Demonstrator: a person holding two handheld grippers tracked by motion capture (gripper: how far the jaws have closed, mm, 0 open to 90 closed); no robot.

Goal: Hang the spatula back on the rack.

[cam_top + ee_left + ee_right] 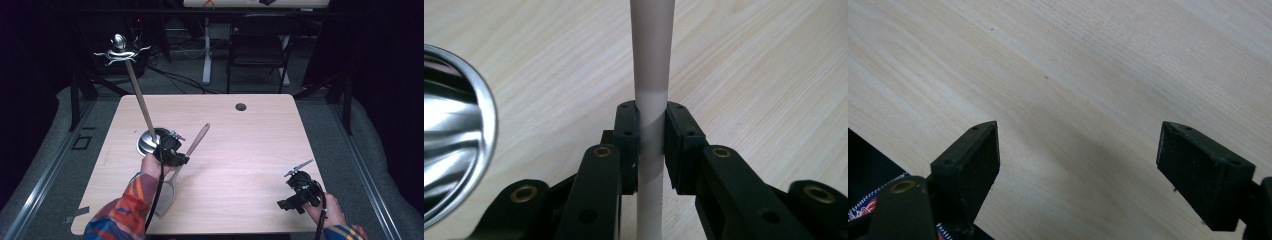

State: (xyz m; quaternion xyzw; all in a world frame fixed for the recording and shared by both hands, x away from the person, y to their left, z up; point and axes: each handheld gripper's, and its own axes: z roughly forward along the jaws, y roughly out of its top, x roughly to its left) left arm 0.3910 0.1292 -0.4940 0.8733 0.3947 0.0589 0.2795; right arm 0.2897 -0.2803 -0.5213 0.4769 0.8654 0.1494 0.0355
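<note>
while the left gripper (172, 152) sits low over the near-left part of the table (250, 150), its jaws are pressed in on the pale handle of a spatula (186, 159), and in the left gripper view that handle (651, 100) runs straight up between the two black pads, which touch it on both sides. the spatula lies slanted on the wood, its wooden handle end pointing away toward the middle of the table and its grey blade near the front edge, just beside the person's patterned sleeve (122, 212).

right up against that gripper, on its left, stands a utensil stand (134, 90): a shiny round metal base on the table, a slim wooden pole leaning up and away from it, and a metal crown of hooks at the top. the polished base (454, 130) also gleams at the left edge of the left gripper view, close to the jaws, so it crowds that side.

the right gripper (298, 192) is well apart, at the near-right corner, held in the person's hand with its jaws spread wide; in the right gripper view the right gripper (1078, 165) has nothing but bare wood between its pads. a small round hole (241, 106) sits at the table's far edge, and a dark chair (257, 45) stands beyond it.
</note>
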